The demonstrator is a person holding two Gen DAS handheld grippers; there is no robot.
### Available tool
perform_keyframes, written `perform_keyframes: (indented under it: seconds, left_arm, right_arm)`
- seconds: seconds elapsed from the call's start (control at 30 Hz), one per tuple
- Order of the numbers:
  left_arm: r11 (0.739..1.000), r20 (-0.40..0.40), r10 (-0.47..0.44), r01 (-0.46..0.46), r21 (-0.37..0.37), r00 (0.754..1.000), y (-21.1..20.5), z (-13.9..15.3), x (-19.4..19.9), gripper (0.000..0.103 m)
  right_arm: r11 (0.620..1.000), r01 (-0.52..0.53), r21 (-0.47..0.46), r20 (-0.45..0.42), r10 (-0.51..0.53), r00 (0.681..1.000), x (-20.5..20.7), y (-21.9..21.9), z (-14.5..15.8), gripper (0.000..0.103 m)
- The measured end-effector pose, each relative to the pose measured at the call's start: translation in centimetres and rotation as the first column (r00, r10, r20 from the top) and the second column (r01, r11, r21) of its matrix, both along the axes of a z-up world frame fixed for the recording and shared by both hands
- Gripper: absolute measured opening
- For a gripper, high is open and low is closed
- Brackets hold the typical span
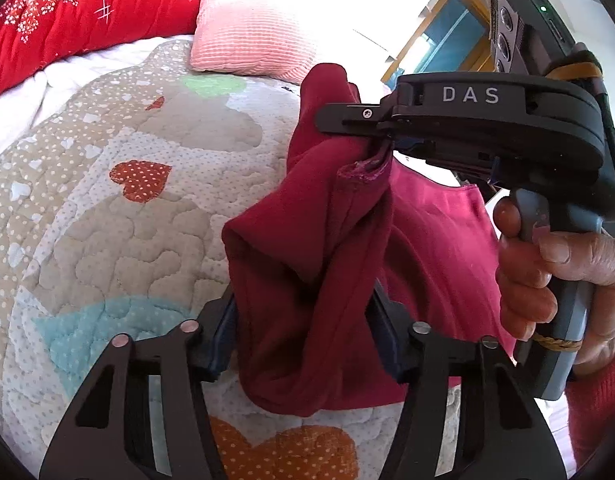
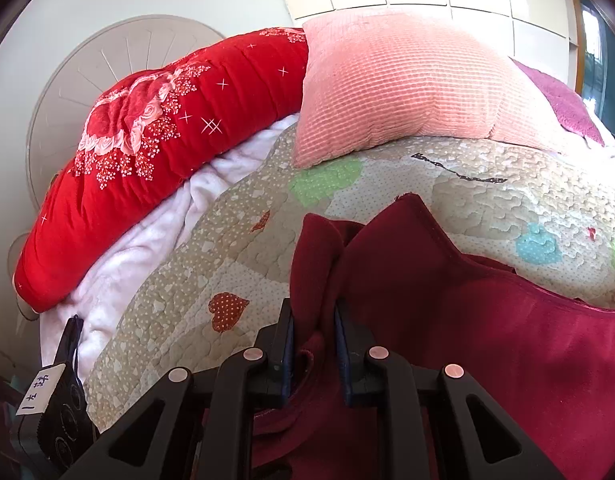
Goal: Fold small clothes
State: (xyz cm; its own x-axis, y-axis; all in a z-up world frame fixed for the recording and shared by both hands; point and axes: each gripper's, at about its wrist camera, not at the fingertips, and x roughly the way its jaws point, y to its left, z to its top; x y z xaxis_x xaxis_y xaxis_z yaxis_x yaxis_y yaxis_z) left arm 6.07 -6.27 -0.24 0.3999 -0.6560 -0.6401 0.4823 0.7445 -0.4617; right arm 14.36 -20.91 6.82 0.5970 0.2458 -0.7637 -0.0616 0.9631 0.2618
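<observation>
maroon garment (image 1: 307, 280) pinched by left gripper (image 1: 303, 328) and right gripper (image 2: 313, 344)
edges should be matched before it is lowered onto the bed (image 1: 127, 220).

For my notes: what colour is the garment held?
Dark red garment; the right wrist view shows it best.

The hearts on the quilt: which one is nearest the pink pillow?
The green heart. It sits right at the pink pillow's lower edge, while the red dotted heart and blue heart lie farther away.
</observation>
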Motion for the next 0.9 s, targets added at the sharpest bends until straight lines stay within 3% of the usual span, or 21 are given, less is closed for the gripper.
perform_keyframes:
  seconds: [0.07,0.17,0.4,0.63,0.9]
  left_arm:
    - [1.0,0.02,-0.005,0.005,0.006,1.0,-0.3,0.2,-0.4,0.04]
    - [1.0,0.057,-0.005,0.004,0.016,0.998,-0.9,1.0,-1.4,0.029]
    - [1.0,0.063,0.015,-0.014,-0.016,0.998,-0.8,1.9,-2.0,0.025]
    - [0.998,0.114,0.011,-0.017,0.057,0.993,-2.1,3.3,-4.0,0.023]
    - [0.996,0.166,-0.043,0.03,0.08,0.985,-4.3,5.0,-6.7,0.022]
  right_arm:
    - [1.0,0.001,-0.002,0.001,-0.001,1.0,-0.1,0.0,0.1,0.017]
    - [1.0,0.005,-0.003,0.006,-0.005,1.0,-0.5,-0.3,0.4,0.017]
    - [1.0,0.013,-0.01,0.021,-0.013,1.0,-2.0,-1.6,1.9,0.017]
    - [0.998,0.014,-0.062,0.037,-0.012,0.999,-3.7,-2.1,3.4,0.016]
    - [0.995,0.027,-0.092,0.065,-0.021,0.998,-6.4,-3.7,5.6,0.016]
